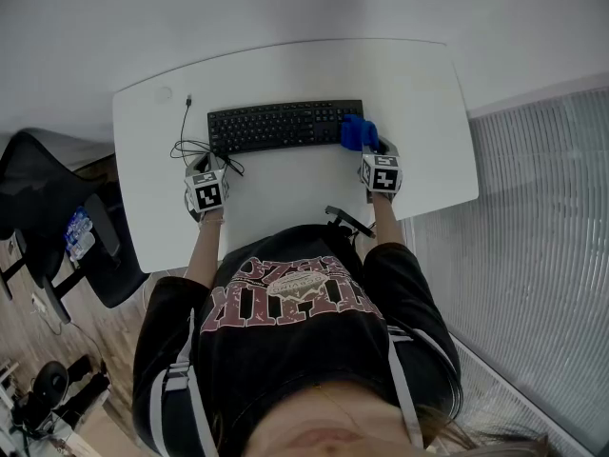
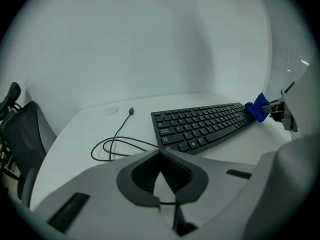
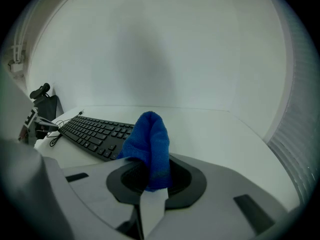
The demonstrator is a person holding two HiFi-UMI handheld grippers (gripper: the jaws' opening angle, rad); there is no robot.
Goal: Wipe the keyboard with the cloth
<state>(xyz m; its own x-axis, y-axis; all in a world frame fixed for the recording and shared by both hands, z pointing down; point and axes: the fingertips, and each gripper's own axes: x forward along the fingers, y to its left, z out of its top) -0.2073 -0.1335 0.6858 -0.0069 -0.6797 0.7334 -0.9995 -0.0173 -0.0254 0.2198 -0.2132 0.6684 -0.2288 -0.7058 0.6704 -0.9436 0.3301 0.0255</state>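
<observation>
Nearest the head camera is the person's black printed shirt (image 1: 295, 303), with both forearms reaching forward over the near edge of the white counter (image 1: 285, 198). The left tool (image 1: 210, 168) rests low over the counter just short of the keyboard's left end; in its own view the two jaws of the left tool (image 2: 160, 151) meet at their tips with nothing held between them, and only bare counter and a strand of cable show through the small gap below the tips. The right tool (image 1: 368, 149) is a little further forward, and the right tool (image 3: 152, 186) is clamped on the blue cloth (image 3: 149, 144) – the cloth stands up out of the jaws in a folded hump. From above, the cloth (image 1: 358, 133) sits at the right end of the black keyboard (image 1: 284, 125), overlapping its last keys; whether it presses on them cannot be told. The keyboard lies lengthwise across the middle of the counter, square to the person. Its black cable (image 1: 188, 139) loops loosely on the counter beside the left end, and the plug end lies free further back, near the far left corner. Off the counter's left side stands a dark office chair (image 1: 57, 208) on a wooden floor (image 1: 105, 369) – beyond the counter's far edge is a plain pale wall (image 1: 285, 8).
</observation>
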